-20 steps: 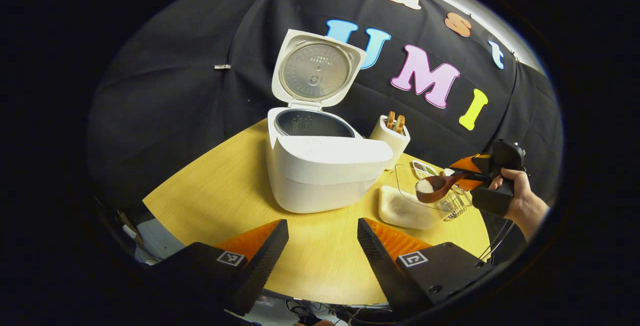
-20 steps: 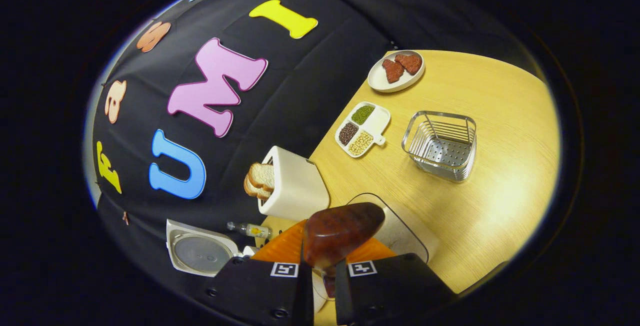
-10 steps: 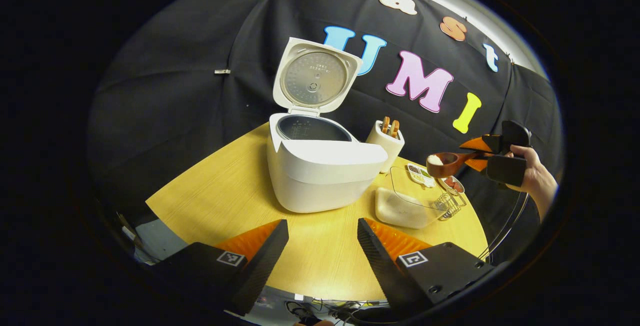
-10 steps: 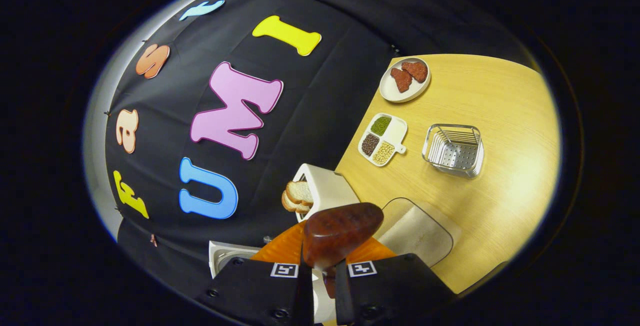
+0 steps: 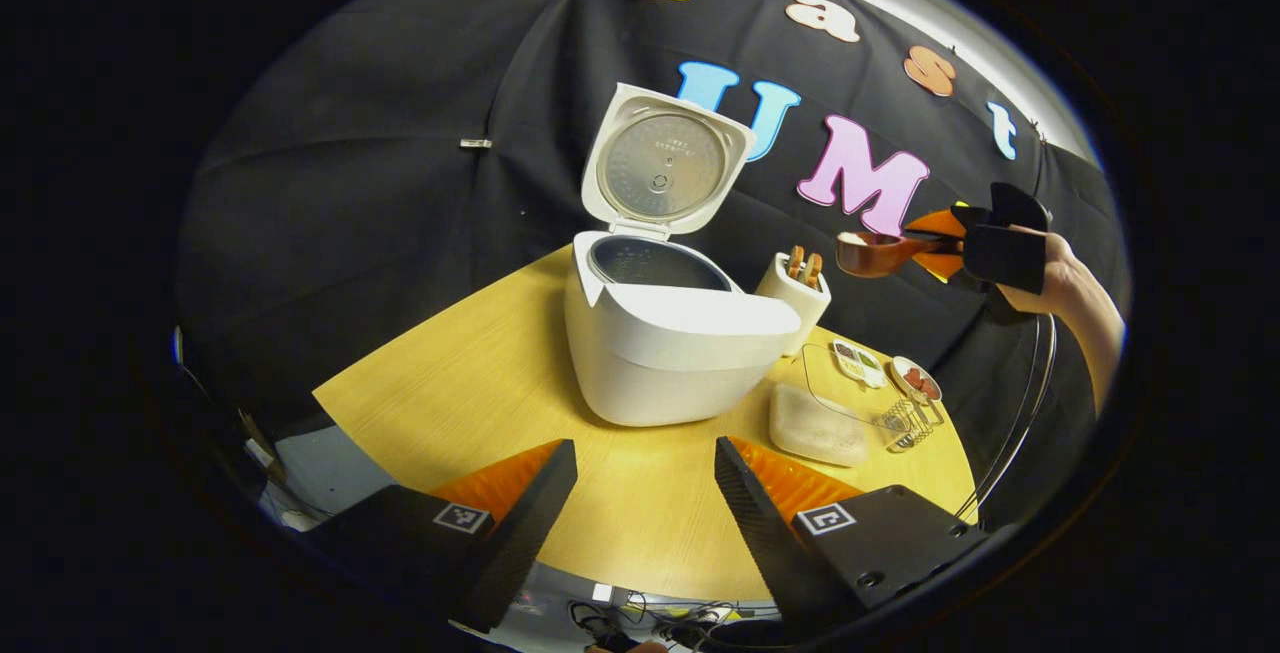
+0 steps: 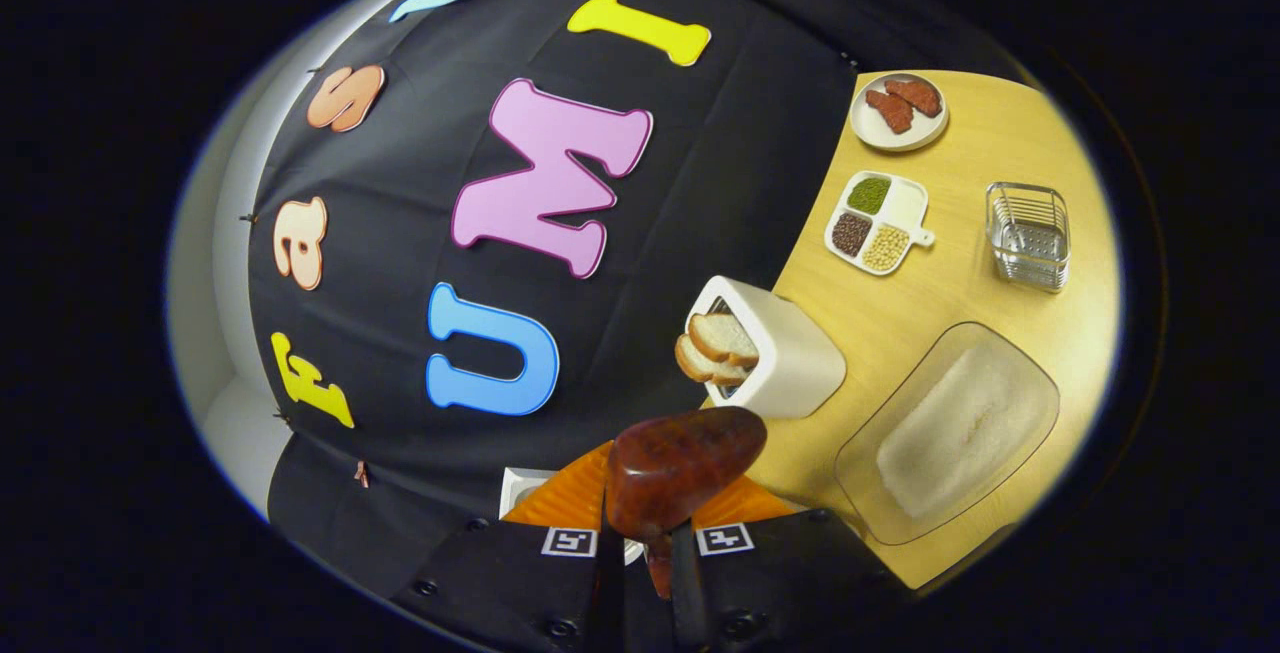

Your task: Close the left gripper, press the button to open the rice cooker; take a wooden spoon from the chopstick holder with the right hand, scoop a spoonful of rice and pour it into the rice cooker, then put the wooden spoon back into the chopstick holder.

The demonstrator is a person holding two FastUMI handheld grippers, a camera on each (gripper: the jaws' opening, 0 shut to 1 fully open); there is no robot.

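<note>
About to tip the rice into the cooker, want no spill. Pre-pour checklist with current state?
1. Rice cooker lid open: ok.
2. Pot opening free of obstructions: ok.
3. Right gripper shut on wooden spoon: ok.
4. Spoon bowl level, rice in it: ok.
5. Spoon over pot: not ok, it hangs high above the chopstick holder, beside the cooker.
6. Left gripper out of the path: ok, open and low, on the near side.

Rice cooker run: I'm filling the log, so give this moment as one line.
lid: open | right claw: holds spoon with rice, raised, short of cooker | left claw: open, empty
</note>
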